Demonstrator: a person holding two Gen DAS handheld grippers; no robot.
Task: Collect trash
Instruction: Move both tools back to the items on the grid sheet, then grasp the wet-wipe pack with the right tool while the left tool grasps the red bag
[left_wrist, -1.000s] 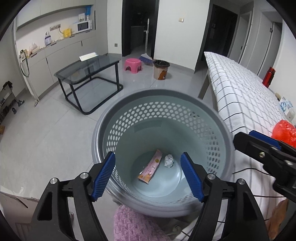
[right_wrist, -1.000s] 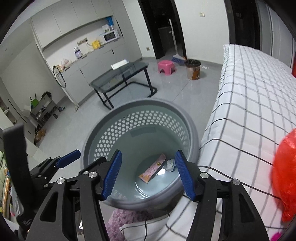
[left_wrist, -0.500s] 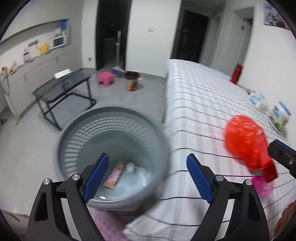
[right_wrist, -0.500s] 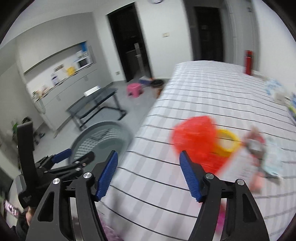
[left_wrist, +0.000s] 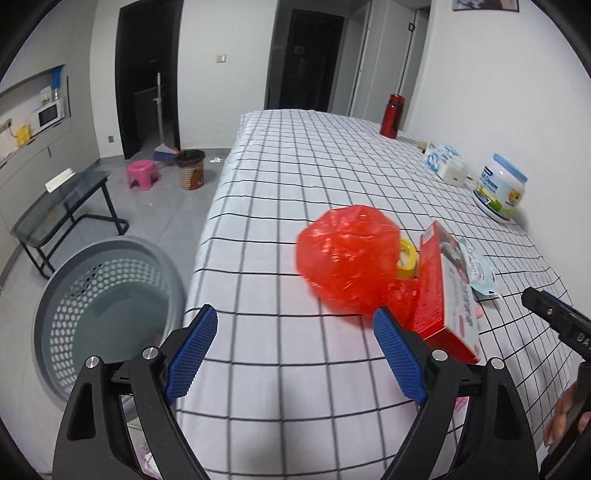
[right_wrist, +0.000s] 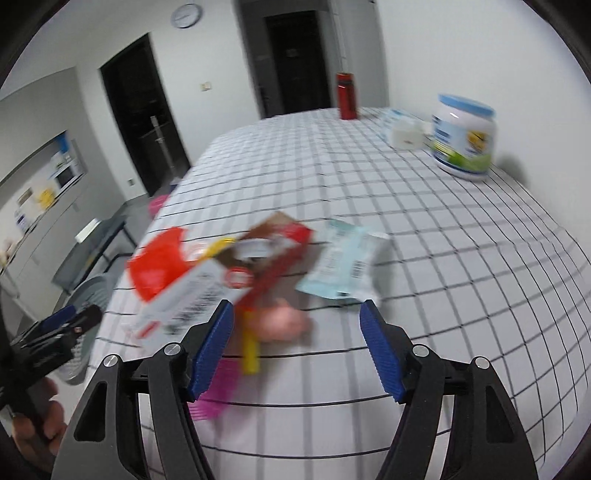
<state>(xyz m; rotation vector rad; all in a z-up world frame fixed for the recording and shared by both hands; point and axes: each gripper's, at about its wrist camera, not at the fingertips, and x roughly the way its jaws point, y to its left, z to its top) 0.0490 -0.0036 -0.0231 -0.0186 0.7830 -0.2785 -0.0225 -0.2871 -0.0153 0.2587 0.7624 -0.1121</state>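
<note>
A crumpled red plastic bag (left_wrist: 347, 254) lies on the checked tablecloth (left_wrist: 295, 177), just beyond my left gripper (left_wrist: 293, 312), which is open with only cloth between its pads. Behind the bag sit a yellow tape roll (left_wrist: 406, 258), a red-and-white box (left_wrist: 447, 291) and a pale blue wrapper (left_wrist: 476, 266). My right gripper (right_wrist: 296, 306) is open above a blurred pink lump (right_wrist: 284, 323) and a yellow stick (right_wrist: 250, 350). It holds nothing. The box (right_wrist: 221, 280) and the wrapper (right_wrist: 343, 262) lie just past its tips. The grey perforated basket (left_wrist: 55, 295) stands on the floor, left of the table.
Along the table's far right side stand a white jar with a blue lid (left_wrist: 500, 192), a tissue pack (left_wrist: 443, 158) and a red bottle (left_wrist: 391, 114). On the floor are a glass side table (left_wrist: 59, 199), a pink stool (left_wrist: 142, 173) and a brown bin (left_wrist: 191, 168).
Both grippers have swung right, from above the basket to over the checked table. The pile of trash has come into view ahead of them. Both jaws stand a little wider.
</note>
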